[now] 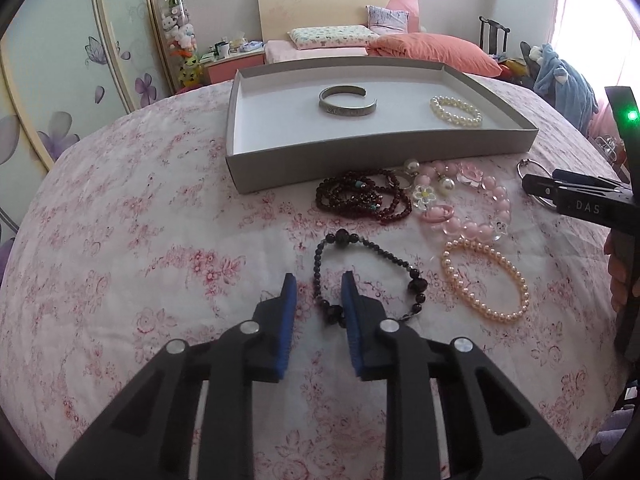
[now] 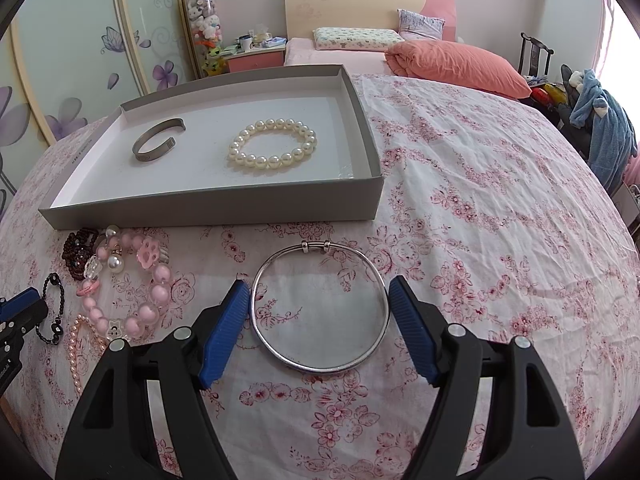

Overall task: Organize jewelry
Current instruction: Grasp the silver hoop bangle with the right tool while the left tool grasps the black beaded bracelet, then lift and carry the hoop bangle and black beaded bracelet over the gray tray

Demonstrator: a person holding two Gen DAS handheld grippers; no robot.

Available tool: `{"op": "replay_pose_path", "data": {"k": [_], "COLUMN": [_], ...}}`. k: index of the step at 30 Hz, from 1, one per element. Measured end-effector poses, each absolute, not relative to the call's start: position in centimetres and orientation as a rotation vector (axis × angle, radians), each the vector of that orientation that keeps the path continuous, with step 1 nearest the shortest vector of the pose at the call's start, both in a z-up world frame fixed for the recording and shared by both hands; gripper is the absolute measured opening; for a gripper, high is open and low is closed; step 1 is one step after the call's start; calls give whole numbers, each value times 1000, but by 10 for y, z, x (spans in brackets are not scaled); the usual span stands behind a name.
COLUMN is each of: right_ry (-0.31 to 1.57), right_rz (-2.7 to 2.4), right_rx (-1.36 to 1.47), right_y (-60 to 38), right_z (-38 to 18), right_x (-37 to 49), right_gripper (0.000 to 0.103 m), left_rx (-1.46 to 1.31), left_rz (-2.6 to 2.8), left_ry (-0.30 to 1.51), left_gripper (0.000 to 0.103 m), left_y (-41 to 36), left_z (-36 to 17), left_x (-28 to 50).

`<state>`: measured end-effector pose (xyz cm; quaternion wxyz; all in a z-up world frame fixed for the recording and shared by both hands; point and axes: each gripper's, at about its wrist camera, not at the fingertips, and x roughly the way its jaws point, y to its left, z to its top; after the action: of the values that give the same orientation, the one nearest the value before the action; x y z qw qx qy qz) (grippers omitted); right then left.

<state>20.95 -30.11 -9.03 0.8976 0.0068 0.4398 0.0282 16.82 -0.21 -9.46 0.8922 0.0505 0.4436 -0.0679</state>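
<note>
1. While both tools sit low over the flowered bedspread (image 2: 480, 200), the left gripper (image 1: 319, 292) has its blue pads a moderate way apart and straddles the near-left arc of the black bead bracelet (image 1: 370, 276); a stretch of beads lies between the pads, but they do not appear to have pinched it.
2. The right gripper (image 2: 318, 296) is spread wide and holds nothing. The silver bangle (image 2: 322, 308) lies flat between its fingers, its left edge just beside the left pad, its right edge near the right pad.
3. That bangle is close to round, so no long axis matters; its clasp sits on the far side, toward the tray. Closing the wide jaws would likely meet its rim on both sides.
4. The right tool is plainly the nearer one to the bangle; the left is nearer the black beads and the peach pearl bracelet (image 1: 486, 282).
5. Farther out lie the dark red bead strand (image 1: 362, 196) and the pink charm bracelet (image 1: 472, 204), bunched just before the tray wall.
6. The grey tray (image 2: 216, 210) lies ahead, left of the right tool, already holding a metal cuff (image 2: 158, 140) and a white pearl bracelet (image 2: 274, 144), well apart.
</note>
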Motion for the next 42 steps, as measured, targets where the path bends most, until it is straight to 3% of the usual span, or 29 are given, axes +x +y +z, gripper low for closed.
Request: {"op": "replay_pose_path", "data": {"k": [9,21,30,42], "right_ry": [910,916,903,826], "right_rz": [58,65,86,99], "right_rx": [6,1,28,88], "right_y": [-298,-298,-301,-305], "right_z": [-91,-92,-90,-76], "right_x": [207,207,204,185], "right_gripper": [71,75,71,71], "left_rx": [124,142,91,-27], "left_rz": [-117,-115,-140,-212], "left_ry": [902,897,903,769], "left_gripper": [5,5,4,4], "left_y": [0,2,8,15], "left_z": [-94,-93,-91,-62], "left_x": [173,176,176,157]}}
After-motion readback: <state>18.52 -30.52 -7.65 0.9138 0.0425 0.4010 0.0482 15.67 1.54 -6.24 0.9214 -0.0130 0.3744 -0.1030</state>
